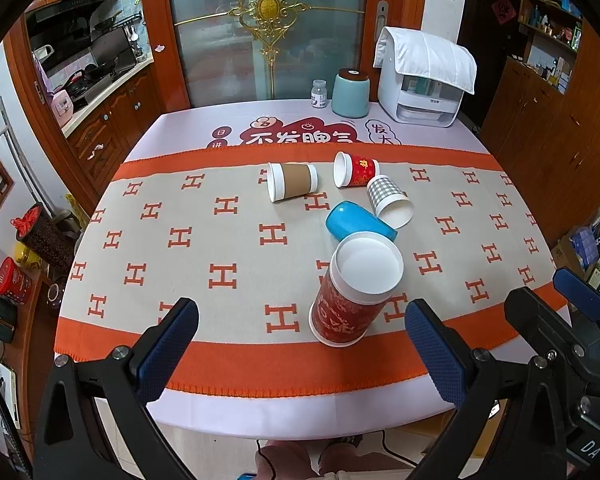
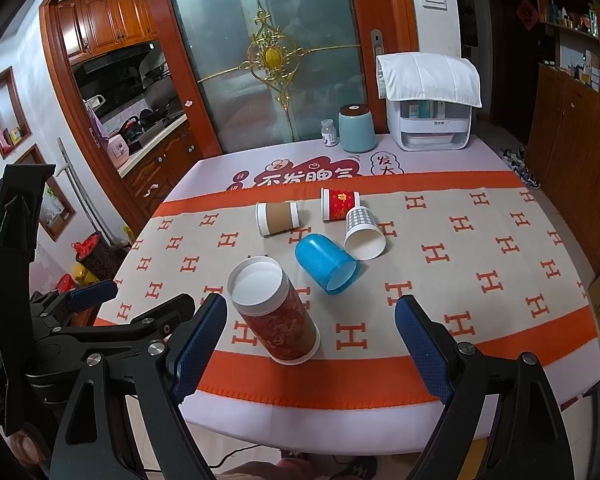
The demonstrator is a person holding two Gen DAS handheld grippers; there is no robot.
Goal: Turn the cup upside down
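Tall red cup (image 1: 350,292) set inverted on tabletop (image 1: 220,240) | both grippers (image 1: 300,344) (image 2: 310,340) spread, nothing held | four cups left lying.

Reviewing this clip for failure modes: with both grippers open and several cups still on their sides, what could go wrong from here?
1. The blue cup lies on its side right behind the upside-down tall red cup; reaching for it could topple that one.
2. The checked cup and small red cup look very close or touching, so gripping one may roll the other.
3. The right gripper and left gripper hover side by side and could collide.
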